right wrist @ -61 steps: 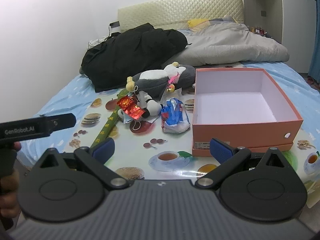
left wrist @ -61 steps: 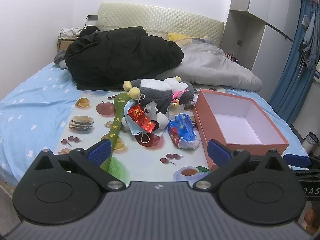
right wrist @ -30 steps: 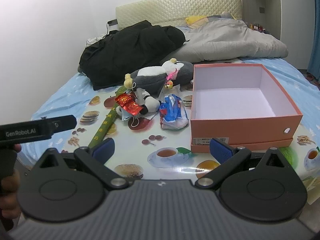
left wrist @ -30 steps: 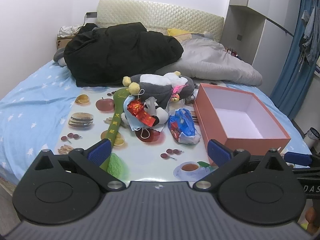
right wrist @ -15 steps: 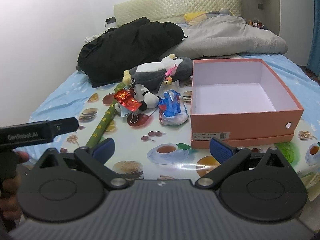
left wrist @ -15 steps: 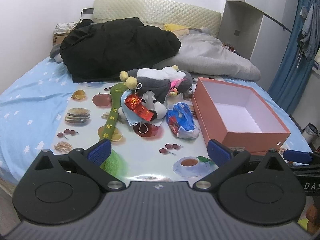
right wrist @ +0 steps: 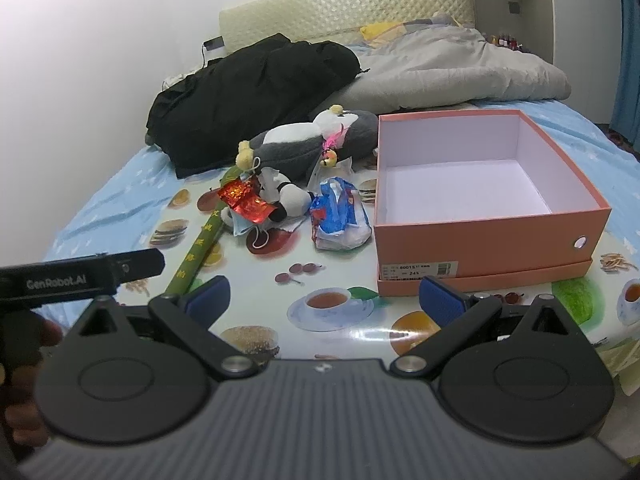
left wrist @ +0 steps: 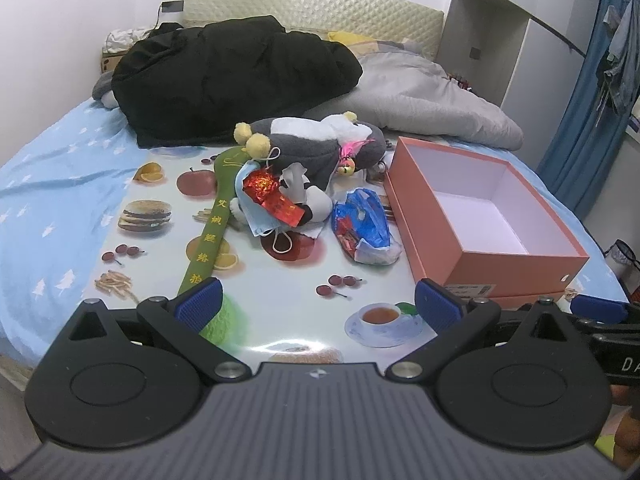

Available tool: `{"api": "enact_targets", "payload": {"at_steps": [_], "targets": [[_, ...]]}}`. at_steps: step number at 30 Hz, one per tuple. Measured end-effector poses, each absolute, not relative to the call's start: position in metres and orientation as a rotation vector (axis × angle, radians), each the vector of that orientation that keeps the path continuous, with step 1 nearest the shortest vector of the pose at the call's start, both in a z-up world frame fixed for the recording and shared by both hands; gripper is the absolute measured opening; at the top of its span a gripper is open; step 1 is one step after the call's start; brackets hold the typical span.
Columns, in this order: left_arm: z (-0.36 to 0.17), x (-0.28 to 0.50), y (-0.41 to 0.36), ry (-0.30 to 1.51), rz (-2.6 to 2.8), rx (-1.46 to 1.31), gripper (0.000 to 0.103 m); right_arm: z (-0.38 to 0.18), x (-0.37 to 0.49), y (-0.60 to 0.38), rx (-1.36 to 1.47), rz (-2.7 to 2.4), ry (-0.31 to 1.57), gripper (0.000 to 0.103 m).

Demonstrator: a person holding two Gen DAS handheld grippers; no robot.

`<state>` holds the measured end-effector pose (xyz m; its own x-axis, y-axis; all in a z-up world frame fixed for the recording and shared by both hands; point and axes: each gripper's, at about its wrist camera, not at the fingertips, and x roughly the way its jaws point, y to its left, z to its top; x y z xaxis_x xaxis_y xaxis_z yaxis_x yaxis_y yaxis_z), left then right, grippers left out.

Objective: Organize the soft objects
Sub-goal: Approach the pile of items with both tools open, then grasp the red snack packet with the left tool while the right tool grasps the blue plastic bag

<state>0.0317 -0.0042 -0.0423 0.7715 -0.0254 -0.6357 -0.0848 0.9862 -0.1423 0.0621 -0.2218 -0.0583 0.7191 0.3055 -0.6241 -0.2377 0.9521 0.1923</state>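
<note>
Both the left gripper (left wrist: 318,304) and right gripper (right wrist: 326,298) were spread wide and empty. The soft toy pile (left wrist: 296,184) lay far ahead, left of the empty box (left wrist: 480,216); the left gripper seemed nearer.

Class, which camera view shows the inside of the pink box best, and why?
The right wrist view: the pink box faces the camera squarely, showing its whole empty white floor and front label. In the left wrist view the box sits off to the right, angled, its near wall hiding part of the floor.

Glossy printed mat (left wrist: 280,280), matt cardboard box (left wrist: 516,268), fuzzy plush toy (left wrist: 316,148).
</note>
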Motion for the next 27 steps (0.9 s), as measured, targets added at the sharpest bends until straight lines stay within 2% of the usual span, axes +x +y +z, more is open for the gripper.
{"api": "enact_targets", "payload": {"at_steps": [27], "targets": [[-0.072, 0.072, 0.016, 0.722, 0.033, -0.182, 0.103, -0.081, 0.096, -0.204, 0.104, 0.3, 0.739, 0.103]]}}
